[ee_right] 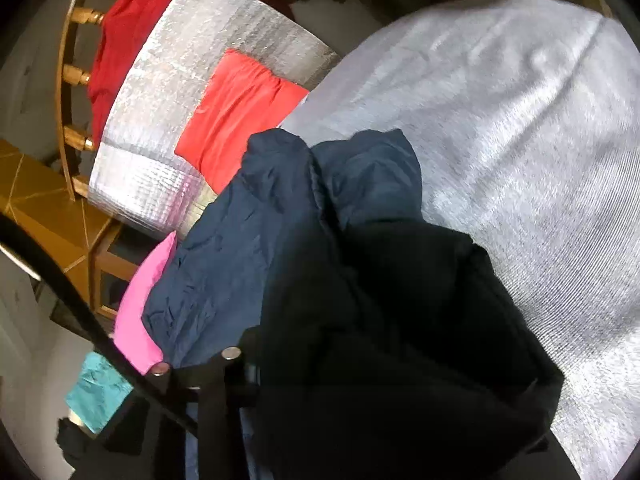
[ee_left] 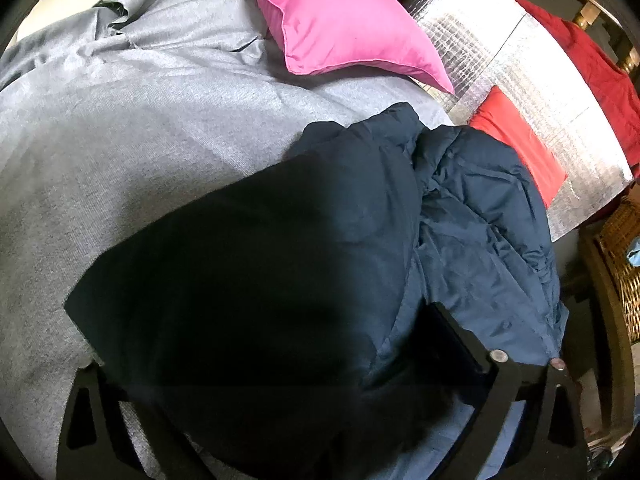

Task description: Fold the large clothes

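A large dark navy padded jacket (ee_left: 480,216) lies bunched on a grey cloth (ee_left: 140,128). It fills the lower middle of the left wrist view and drapes over my left gripper (ee_left: 304,392), hiding the fingertips; one black finger (ee_left: 460,340) shows at the right. In the right wrist view the same jacket (ee_right: 280,220) hangs over my right gripper (ee_right: 360,380), whose fingertips are hidden; one black finger (ee_right: 224,392) shows at lower left. Both seem to hold jacket fabric.
A pink pillow (ee_left: 340,20) lies at the back on the grey cloth. A silver foil mat (ee_left: 520,64) carries a red cloth (ee_left: 520,140). More red fabric (ee_left: 592,68) hangs on a wooden rail. A wicker basket (ee_left: 624,280) stands right. Teal cloth (ee_right: 96,392) shows lower left.
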Available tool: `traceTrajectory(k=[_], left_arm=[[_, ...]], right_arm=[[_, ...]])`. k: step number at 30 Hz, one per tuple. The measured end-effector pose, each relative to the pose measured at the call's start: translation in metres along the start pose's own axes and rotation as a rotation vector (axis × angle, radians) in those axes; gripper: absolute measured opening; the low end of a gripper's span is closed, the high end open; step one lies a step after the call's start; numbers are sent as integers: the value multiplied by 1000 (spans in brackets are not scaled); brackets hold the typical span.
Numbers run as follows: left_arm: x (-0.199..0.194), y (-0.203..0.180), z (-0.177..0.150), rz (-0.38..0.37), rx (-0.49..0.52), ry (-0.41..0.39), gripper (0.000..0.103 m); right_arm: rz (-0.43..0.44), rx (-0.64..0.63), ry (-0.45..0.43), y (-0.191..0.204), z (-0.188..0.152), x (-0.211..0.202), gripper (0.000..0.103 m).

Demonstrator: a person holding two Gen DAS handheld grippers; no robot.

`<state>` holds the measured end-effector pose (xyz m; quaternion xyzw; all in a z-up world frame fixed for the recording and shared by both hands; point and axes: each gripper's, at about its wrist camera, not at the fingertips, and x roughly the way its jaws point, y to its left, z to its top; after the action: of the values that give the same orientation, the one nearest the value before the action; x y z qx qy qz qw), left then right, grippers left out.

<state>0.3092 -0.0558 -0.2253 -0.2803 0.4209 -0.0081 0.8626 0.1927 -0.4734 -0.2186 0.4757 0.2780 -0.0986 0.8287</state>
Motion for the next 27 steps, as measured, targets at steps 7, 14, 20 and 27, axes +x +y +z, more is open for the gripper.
traceTrajectory(k=[7,14,20,27], left_arm=[[-15,8,6,-51,-47,-21,53],[-33,9,7,-81,-40,-32,39],[-50,15,-1,-88,-27,-19,37],[-72,24,-7,-108,-23,-5,36]], right_arm=[[16,-6,6,6,-1,-12,37],[19,-10,15,6,-9,-31,36],[13,20,28,2,-11,-42,36],[8,63,58,-11,-18,-51,36]])
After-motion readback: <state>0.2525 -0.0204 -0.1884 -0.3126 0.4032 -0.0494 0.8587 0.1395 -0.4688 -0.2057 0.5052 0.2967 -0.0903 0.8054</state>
